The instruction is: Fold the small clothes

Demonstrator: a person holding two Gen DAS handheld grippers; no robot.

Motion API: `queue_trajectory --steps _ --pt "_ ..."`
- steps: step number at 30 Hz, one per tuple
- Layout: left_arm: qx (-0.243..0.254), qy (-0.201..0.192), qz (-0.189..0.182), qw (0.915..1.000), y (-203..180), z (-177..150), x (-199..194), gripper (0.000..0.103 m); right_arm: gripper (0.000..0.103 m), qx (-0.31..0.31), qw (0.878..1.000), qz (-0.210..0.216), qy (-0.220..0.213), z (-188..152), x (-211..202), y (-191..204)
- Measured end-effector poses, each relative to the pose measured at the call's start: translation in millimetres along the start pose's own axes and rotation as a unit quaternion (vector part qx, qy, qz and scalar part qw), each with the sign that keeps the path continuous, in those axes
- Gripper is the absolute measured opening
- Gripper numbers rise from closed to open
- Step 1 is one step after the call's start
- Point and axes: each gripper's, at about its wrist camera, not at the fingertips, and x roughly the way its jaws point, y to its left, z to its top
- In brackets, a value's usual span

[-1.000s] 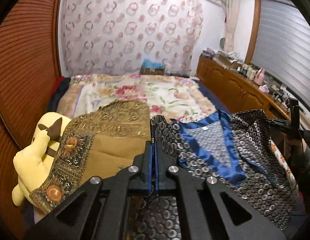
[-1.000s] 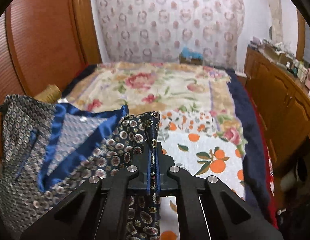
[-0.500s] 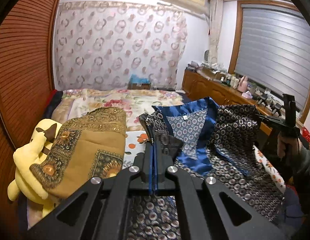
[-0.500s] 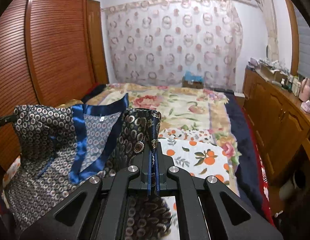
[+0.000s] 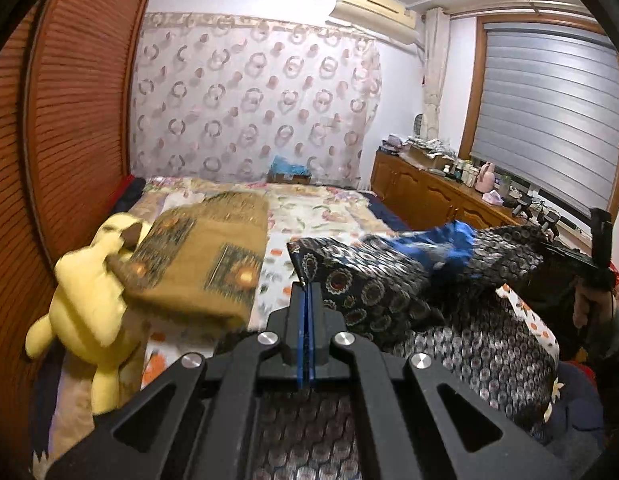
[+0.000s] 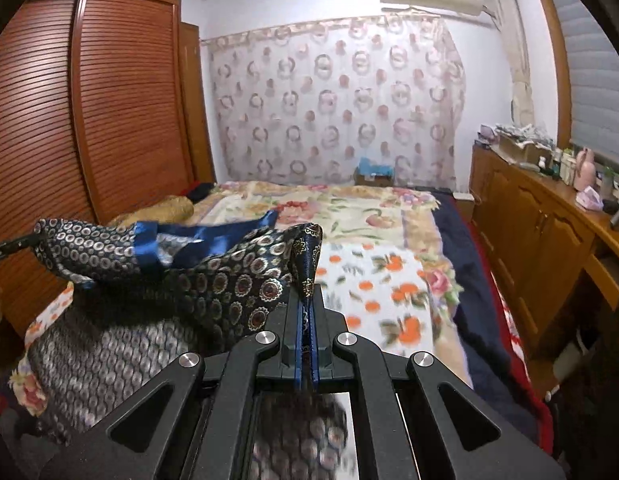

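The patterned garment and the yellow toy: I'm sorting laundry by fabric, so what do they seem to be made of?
The patterned garment looks like satin or silk-like brocade: woven medallions glint, and the blue lining is glossy. Fibre can't be told. The yellow toy looks like matte plush, soft and stuffed, though blurred.

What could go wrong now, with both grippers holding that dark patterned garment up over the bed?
The left gripper and right gripper each pinch only a thin corner of the slippery-looking patterned garment, so a corner might slip free. Its sagging middle could bunch. Swinging left, it might brush the yellow plush toy.
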Motion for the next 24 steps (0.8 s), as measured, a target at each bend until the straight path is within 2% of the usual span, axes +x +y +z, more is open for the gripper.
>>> queue_trajectory --steps 5,8,15,20,24 --pt "-0.002 0.009 0.014 0.9999 7 -18 -24 0.0 0.0 0.025 0.999 0.0 0.026 -32 -28 -7" --pt "-0.004 0.015 0.023 0.9996 11 -28 -33 0.0 0.0 0.012 0.999 -0.011 0.041 -44 -41 -2" --pt "-0.024 0.017 0.037 0.9989 26 -46 -57 0.0 0.0 -0.004 0.998 -0.01 0.059 -54 -66 5" --pt "-0.027 0.029 0.046 0.9982 29 -54 -60 0.0 0.0 -0.013 0.997 -0.004 0.081 -63 -70 8" --pt "-0.011 0.044 0.052 0.9976 27 -58 -56 0.0 0.0 -0.02 0.993 0.001 0.114 -76 -64 9"
